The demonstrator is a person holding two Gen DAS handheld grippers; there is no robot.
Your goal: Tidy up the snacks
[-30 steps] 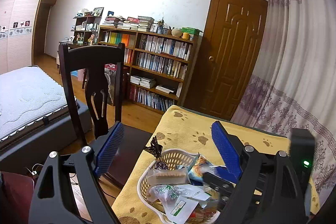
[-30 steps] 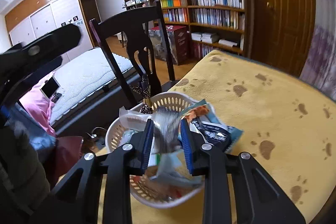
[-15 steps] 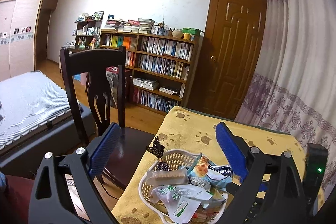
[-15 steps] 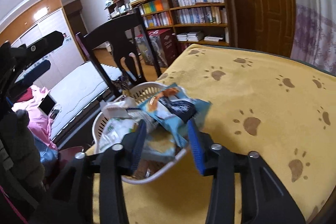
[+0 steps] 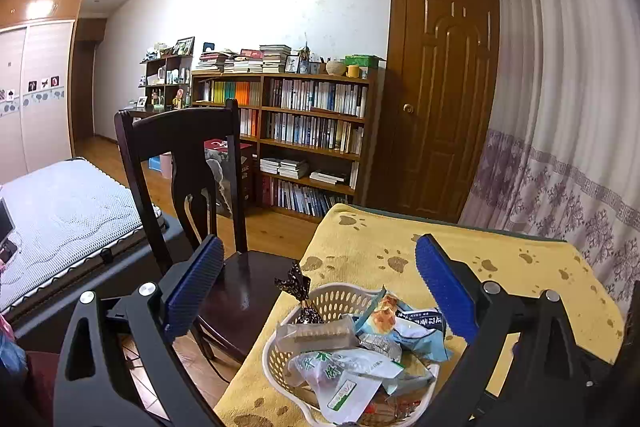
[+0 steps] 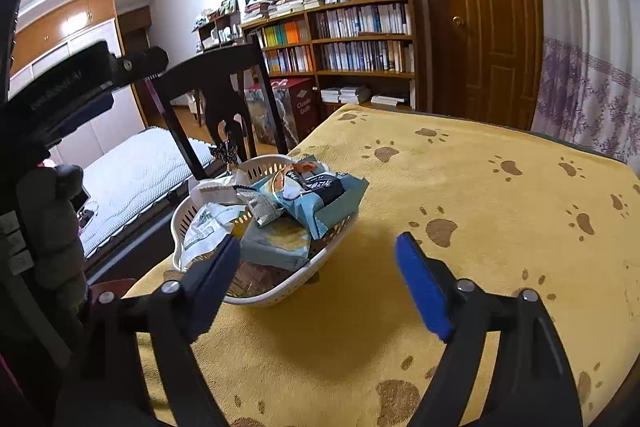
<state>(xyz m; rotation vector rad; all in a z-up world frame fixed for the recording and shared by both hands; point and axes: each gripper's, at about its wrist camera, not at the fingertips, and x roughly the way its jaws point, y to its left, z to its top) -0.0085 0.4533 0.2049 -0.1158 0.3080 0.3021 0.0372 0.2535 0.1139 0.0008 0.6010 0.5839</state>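
Note:
A white slotted basket (image 5: 270, 355) stands at the near left corner of the yellow paw-print table (image 5: 472, 259), heaped with snack packs. On top lie a light-blue pack (image 5: 416, 331), a clear wafer pack (image 5: 316, 334) and a green-and-white pack (image 5: 344, 375). My left gripper (image 5: 318, 245) hangs open above the basket, holding nothing. In the right wrist view the basket (image 6: 276, 297) sits just beyond my right gripper (image 6: 318, 242), which is wide open and empty, with the blue pack (image 6: 320, 197) uppermost. The left gripper (image 6: 80, 79) shows at upper left.
A dark wooden chair (image 5: 180, 143) stands against the table's left side, close to the basket. A bed (image 5: 60, 211) lies further left. A bookshelf (image 5: 312, 131), a door (image 5: 440, 99) and a curtain (image 5: 568, 131) are behind. Bare cloth (image 6: 500, 211) spreads right of the basket.
My right gripper was shut on a silvery pack over the basket; it has let go, opened wide and drawn back. The left gripper stayed open and pulled back a little.

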